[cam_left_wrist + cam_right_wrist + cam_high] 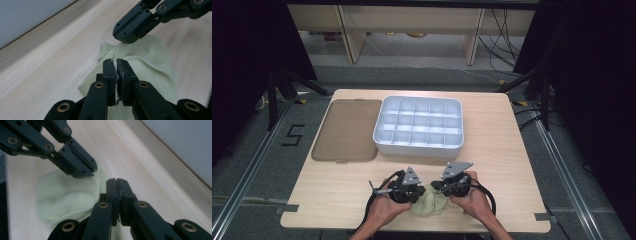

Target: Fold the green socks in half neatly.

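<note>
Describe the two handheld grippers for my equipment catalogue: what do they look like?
Left gripper and right gripper match: black bodies, a grey three-cornered plate on top, a black cable trailing back. In the gripper views, each has two black jaws on linkage arms with brass-coloured pivot rivets. The forearms are bare, with no sleeves in view.

High view: even overhead light on the pale surface [512, 150]; flanks at 3 and 9 o'clock fall to near black. Soft, short shadows, no glare. Both gripper views: bright, low contrast, the wood grain smeared and soft toward 12 o'clock, near tool parts sharper.
</note>
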Motion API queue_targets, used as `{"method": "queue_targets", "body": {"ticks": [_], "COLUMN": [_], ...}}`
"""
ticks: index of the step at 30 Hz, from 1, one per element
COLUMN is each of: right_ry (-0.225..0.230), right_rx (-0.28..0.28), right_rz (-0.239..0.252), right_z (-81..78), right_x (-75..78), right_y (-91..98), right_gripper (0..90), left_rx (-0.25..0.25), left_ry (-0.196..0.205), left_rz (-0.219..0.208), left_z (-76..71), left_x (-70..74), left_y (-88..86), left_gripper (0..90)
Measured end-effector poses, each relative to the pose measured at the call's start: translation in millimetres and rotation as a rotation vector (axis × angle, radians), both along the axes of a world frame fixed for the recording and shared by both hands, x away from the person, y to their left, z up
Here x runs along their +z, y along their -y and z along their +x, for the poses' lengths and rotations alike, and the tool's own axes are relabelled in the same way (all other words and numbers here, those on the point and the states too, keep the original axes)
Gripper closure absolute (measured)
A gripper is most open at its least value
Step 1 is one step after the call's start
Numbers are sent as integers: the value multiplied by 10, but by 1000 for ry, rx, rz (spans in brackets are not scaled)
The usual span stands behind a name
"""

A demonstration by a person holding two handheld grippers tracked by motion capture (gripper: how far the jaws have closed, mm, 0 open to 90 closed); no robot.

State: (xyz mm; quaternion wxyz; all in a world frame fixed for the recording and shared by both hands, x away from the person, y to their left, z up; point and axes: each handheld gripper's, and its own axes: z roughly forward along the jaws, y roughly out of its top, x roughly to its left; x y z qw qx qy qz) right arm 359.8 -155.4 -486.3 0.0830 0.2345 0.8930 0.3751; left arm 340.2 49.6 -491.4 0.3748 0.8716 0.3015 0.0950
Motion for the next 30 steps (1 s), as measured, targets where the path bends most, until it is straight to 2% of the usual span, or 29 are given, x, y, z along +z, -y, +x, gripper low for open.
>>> {"method": "queue_targets", "body": {"ticks": [1,2,3,5,7,9,10,11,12,13,14,18,20,22,24,25,26,29,30], "right_ry": [-8,-8,-17,-25,-11,-19,-19,-8,-14,-14,-22,-31,-45,-54,-56,-36,-35,-24,-13], "right_rx": [-20,-20,-42,-52,-52,-59,-59,-50,-24,-24,0,17,5,-1,-6,-4,-5,-2,16], "right_rz": [-28,-28,-28,-35,-40,4,4,15,55,55,51,24,-28,-9,10,31,42,59,60], "right_z": [42,42,71,74,95,63,63,28,-85,-85,-182,-231,-203,-187,-194,-213,-228,-260,-265], "right_x": [-46,-46,-107,-124,-135,-29,-29,11,66,66,60,17,-91,-92,-59,19,50,91,93], "right_y": [-2,-2,31,53,97,179,179,200,229,229,221,207,223,243,245,231,218,176,151], "right_gripper": [889,889,889,889,889,889,889,889,888,888,888,888,888,886,885,883,883,883,883], "left_rx": [21,21,26,26,25,30,30,26,28,26,25,32,25,45,47,50,50,58,65], "left_ry": [-12,-12,-24,-24,-16,-10,-10,-8,-8,-8,-5,-2,8,4,9,15,15,23,15], "left_rz": [11,11,2,1,-1,-1,-1,-1,2,-1,-1,-8,-13,-39,-39,-46,-46,-49,-52], "left_z": [57,57,85,88,88,80,80,81,81,84,88,70,69,56,49,26,26,-27,-54], "left_x": [-65,-65,-112,-119,-107,-83,-83,-81,-81,-86,-91,-73,-51,-3,15,48,48,91,98], "left_y": [-2,-2,-9,-12,-15,-17,-17,-20,-19,-18,-16,-35,-66,-124,-149,-199,-199,-304,-334], "left_gripper": [855,856,858,859,858,858,858,858,859,859,860,860,858,858,859,859,859,859,858]}}
